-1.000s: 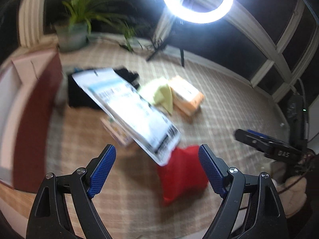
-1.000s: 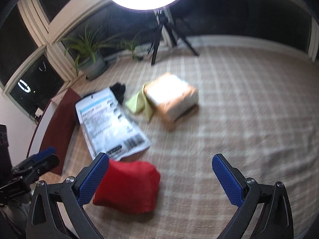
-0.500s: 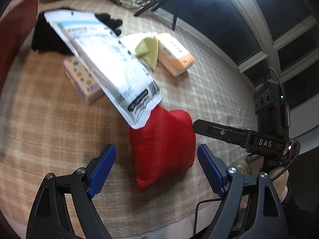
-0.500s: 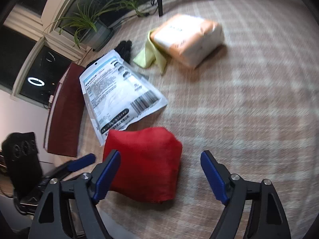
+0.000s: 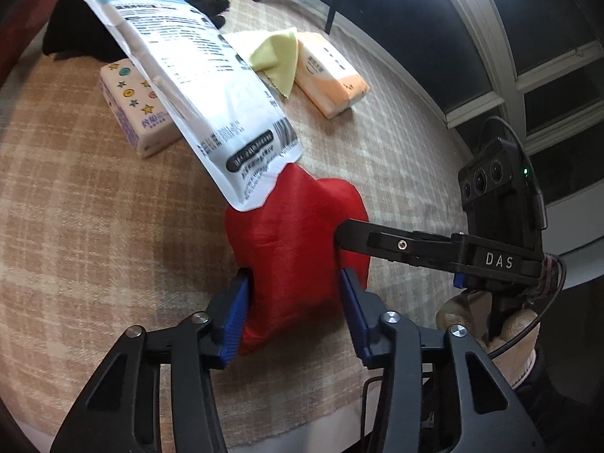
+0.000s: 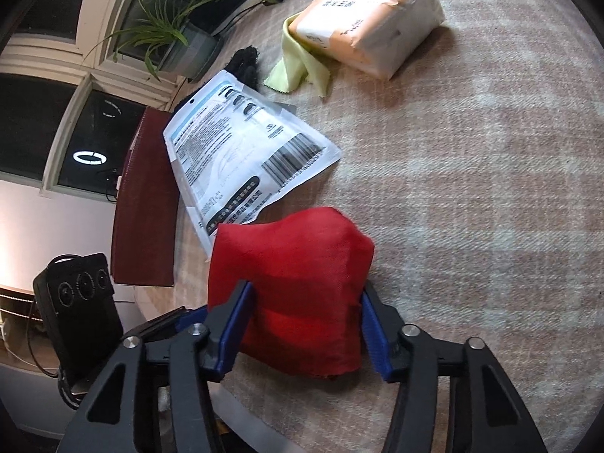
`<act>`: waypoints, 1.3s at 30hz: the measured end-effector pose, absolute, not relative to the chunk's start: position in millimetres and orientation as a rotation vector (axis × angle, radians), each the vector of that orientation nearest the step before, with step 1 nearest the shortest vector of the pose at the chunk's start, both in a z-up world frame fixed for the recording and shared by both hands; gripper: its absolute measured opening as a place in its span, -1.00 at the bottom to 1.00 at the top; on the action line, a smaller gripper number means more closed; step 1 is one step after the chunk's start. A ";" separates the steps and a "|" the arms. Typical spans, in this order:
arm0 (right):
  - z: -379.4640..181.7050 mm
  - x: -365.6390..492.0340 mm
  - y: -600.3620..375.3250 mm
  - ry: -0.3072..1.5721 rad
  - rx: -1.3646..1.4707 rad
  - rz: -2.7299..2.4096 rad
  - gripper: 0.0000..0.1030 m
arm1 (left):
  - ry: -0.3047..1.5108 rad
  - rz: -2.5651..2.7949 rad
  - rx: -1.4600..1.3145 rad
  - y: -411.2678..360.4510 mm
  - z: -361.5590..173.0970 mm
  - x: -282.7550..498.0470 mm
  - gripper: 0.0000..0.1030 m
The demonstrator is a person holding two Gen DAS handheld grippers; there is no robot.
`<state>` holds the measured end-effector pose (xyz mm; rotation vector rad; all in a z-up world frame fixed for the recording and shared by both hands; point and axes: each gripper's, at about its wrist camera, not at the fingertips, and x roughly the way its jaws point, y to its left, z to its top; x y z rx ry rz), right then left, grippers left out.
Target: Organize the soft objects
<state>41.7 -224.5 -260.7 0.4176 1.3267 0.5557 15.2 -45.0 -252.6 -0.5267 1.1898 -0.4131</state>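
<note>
Left wrist view: left gripper (image 5: 294, 307) fingers (image 5: 236, 309) press both sides of the red cloth bag (image 5: 298, 249), clamped on its near end. Right wrist view: right gripper (image 6: 307, 324) fingers (image 6: 372, 326) pinch the same red bag from the other side, clamped too. Bag sits on the plaid table (image 6: 490, 188) near the near edge; can't tell if it's lifted off the cloth.

Outward from there: white printed pouch (image 5: 196, 87) overlaps the bag's far edge, one corner resting on the red fabric. Under or behind the pouch, star-print tissue pack (image 5: 132, 113). Farther off, yellow-green cloth (image 6: 302, 64) partly tucked under the orange tissue pack (image 6: 370, 22). Black fabric item (image 5: 79, 30) at the far left, half hidden by the pouch. Dark red box (image 6: 145, 204) at the table's left edge, possibly the bin; contents not visible.

Progress: early, by my read. Nothing looks sorted; items lie scattered and overlapping. Red bag is the piece in hand, two-handed grasp just set. Left to do: place or fold the bag, then pouch, both tissue packs, yellow cloth and black item.
</note>
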 end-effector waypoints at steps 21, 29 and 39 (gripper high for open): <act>-190.5 6.5 -196.9 1.200 0.336 0.562 -0.19 | 1.064 -0.483 -0.488 -41.3 -200.9 -10.6 -0.17; -139.2 7.6 -143.0 1.108 0.256 0.655 -0.19 | 0.920 -0.420 -0.492 4.4 -156.0 -18.7 -0.17; -109.8 29.4 -26.8 1.063 0.104 0.826 -0.19 | 0.779 -0.227 -0.555 99.6 -133.9 -26.9 -0.17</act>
